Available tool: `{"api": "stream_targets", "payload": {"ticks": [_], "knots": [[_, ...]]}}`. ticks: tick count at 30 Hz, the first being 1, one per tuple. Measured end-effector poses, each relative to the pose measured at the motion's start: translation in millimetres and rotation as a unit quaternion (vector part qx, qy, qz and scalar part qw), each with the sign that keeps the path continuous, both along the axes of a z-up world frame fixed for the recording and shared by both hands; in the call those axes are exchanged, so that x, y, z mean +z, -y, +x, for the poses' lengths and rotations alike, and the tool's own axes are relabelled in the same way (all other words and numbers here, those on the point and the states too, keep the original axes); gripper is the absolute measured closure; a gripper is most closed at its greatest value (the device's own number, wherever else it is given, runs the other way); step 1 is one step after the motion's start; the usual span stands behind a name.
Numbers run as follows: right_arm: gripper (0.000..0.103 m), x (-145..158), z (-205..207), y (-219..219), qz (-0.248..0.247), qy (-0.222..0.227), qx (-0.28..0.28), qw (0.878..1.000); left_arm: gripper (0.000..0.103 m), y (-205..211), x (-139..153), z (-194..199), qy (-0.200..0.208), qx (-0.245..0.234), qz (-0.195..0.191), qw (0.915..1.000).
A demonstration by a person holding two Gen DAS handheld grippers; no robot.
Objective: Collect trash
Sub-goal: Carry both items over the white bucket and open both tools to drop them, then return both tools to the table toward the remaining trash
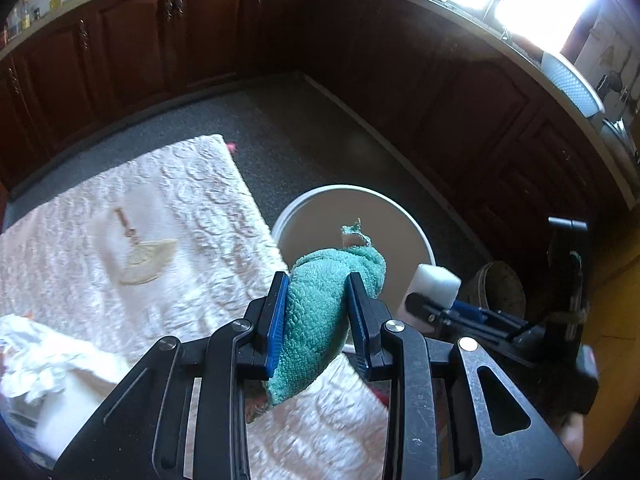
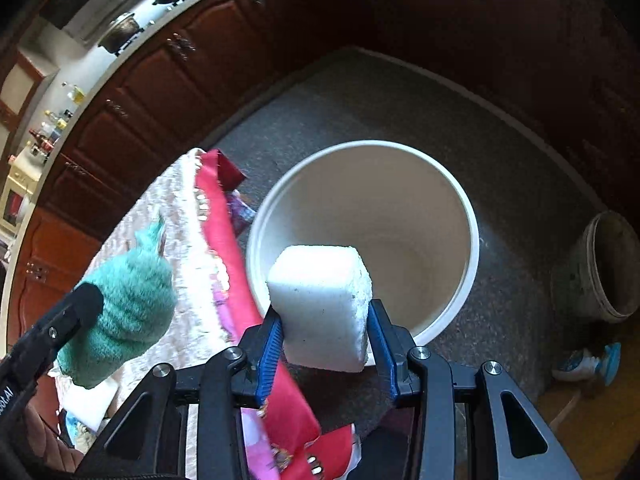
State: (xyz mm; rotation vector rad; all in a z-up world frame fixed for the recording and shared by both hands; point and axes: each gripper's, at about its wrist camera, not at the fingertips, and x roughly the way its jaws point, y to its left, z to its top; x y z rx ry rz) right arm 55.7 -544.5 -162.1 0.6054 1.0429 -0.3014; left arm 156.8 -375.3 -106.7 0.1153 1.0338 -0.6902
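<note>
My left gripper is shut on a teal terry cloth, held above the table's right edge next to a white bucket on the floor. The cloth also shows in the right wrist view. My right gripper is shut on a white foam block, held over the near rim of the white bucket. The foam block and right gripper show at right in the left wrist view.
A table with a white quilted cover stands at left, with crumpled white paper near its front. A red patterned cloth hangs off the table edge. A grey dirty bucket stands at right. Dark wood cabinets ring the grey floor.
</note>
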Motion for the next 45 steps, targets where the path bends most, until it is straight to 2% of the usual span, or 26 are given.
{"api": "stream_targets", "payload": {"ticks": [4,7,8,10,18,23,32,40,43,45], "knots": [[0.055,-4,-2,6,0.000,-0.002,-0.018,1.000,0.075,12,-10,4,-0.004,-0.004,-0.009,0.9999],[0.053,-1,-8,12,-0.002,-0.002,-0.029,1.000,0.070,16,-14,7,-0.012,-0.006,-0.023,0.9996],[0.052,0,-11,14,-0.004,-0.002,-0.033,0.999,0.061,16,-15,8,-0.017,-0.005,-0.032,0.9993],[0.046,4,-15,17,-0.008,-0.001,-0.038,0.999,0.050,13,-16,9,-0.026,0.002,-0.043,0.9987],[0.044,3,-14,12,-0.006,-0.001,-0.035,0.999,0.050,-2,-9,9,-0.030,0.021,-0.043,0.9984],[0.044,6,-8,2,-0.018,0.002,-0.022,1.000,0.050,-15,-4,0,-0.014,0.033,-0.035,0.9987],[0.044,31,-7,-28,-0.049,0.028,0.003,0.998,0.050,-49,17,-17,0.031,0.060,-0.020,0.9975],[0.044,57,-6,-71,-0.051,0.058,0.042,0.996,0.050,-99,32,-35,0.056,0.091,-0.012,0.9942],[0.036,65,-5,-90,-0.047,0.069,0.058,0.995,0.050,-123,39,-43,0.065,0.102,-0.013,0.9926],[0.035,70,-3,-103,-0.045,0.076,0.071,0.994,0.050,-140,44,-49,0.071,0.110,-0.012,0.9913]]}}
